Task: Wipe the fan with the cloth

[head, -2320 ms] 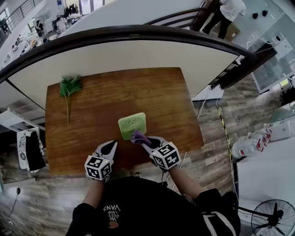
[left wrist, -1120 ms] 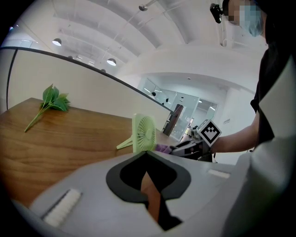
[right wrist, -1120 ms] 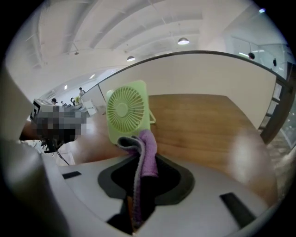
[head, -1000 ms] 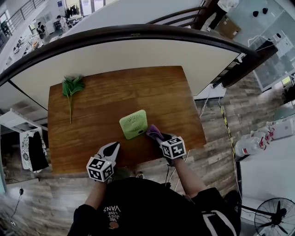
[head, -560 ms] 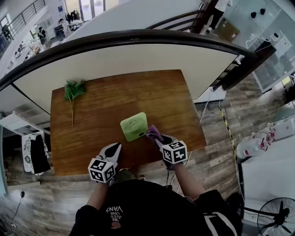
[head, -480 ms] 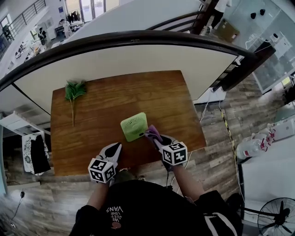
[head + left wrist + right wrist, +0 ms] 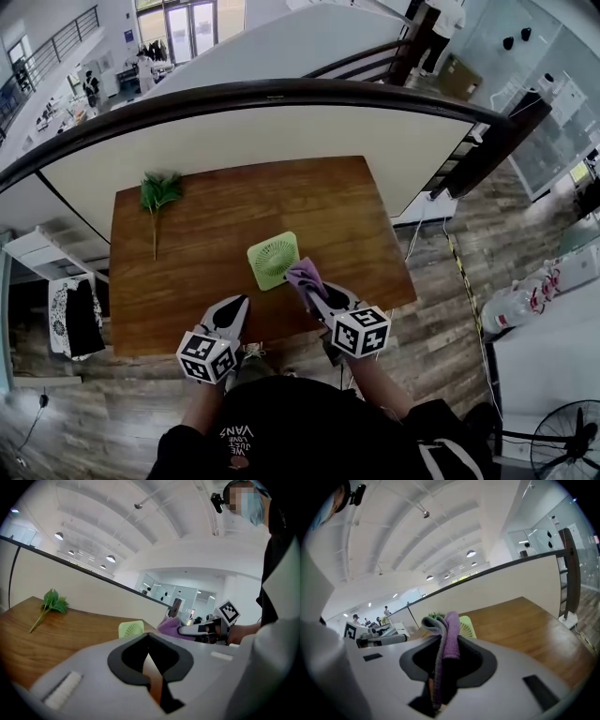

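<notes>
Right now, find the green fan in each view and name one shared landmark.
Head view: fan mid-frame, just left of the cloth.
Left gripper view: fan centre, left of the cloth.
Right gripper view: fan centre, behind the cloth.
Shared landmark: the purple cloth beside it.

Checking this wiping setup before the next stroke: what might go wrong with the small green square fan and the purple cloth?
1. The small green square fan sits unheld on the brown wooden table; the left gripper is shut, empty and off it, so a stroke may push or tip the fan.
2. The purple cloth is a narrow fold in the right gripper, so the hard jaw tips might scrape the grille.
</notes>
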`<state>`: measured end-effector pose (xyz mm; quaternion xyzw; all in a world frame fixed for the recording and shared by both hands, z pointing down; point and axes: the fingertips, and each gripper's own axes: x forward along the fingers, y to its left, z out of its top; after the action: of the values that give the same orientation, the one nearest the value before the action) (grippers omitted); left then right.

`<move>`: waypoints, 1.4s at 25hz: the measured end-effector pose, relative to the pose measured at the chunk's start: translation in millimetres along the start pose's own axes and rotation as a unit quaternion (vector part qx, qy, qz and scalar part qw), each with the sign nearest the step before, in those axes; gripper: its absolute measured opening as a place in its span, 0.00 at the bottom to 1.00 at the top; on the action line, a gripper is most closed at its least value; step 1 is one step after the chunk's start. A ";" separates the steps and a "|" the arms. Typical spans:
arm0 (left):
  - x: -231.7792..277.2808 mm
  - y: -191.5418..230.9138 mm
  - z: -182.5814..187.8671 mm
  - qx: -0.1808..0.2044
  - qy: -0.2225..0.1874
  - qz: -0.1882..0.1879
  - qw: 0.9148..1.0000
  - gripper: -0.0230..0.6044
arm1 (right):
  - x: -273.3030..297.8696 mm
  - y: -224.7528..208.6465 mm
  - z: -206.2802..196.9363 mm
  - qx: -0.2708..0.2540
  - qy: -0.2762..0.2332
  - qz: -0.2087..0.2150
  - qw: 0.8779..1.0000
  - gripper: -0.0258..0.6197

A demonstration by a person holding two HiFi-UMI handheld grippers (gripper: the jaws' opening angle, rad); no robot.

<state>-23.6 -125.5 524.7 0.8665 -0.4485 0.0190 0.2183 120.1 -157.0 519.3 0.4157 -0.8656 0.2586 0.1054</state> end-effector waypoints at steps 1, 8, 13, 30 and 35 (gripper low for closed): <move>-3.8 -3.2 2.7 0.001 -0.005 -0.001 1.000 0.06 | -4.8 4.0 1.3 0.003 -0.005 0.003 1.000 0.20; -22.2 -23.9 15.5 0.011 -0.017 -0.005 1.000 0.05 | -32.7 22.5 9.4 0.012 -0.036 0.021 0.999 0.20; -29.9 -42.1 18.7 0.021 -0.022 -0.005 1.000 0.05 | -50.0 26.5 7.7 0.016 -0.044 0.026 0.999 0.19; -48.3 -60.1 7.7 0.009 -0.038 0.023 0.999 0.05 | -71.2 34.9 -10.1 0.006 -0.039 0.041 0.998 0.19; -54.2 -59.6 6.7 0.007 -0.040 0.030 0.999 0.06 | -71.7 40.2 -9.3 0.002 -0.040 0.047 0.998 0.19</move>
<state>-10.2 -56.6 484.7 0.8544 -0.4824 -0.0064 0.1930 134.0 -83.4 484.2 0.3845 -0.8872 0.2486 0.0575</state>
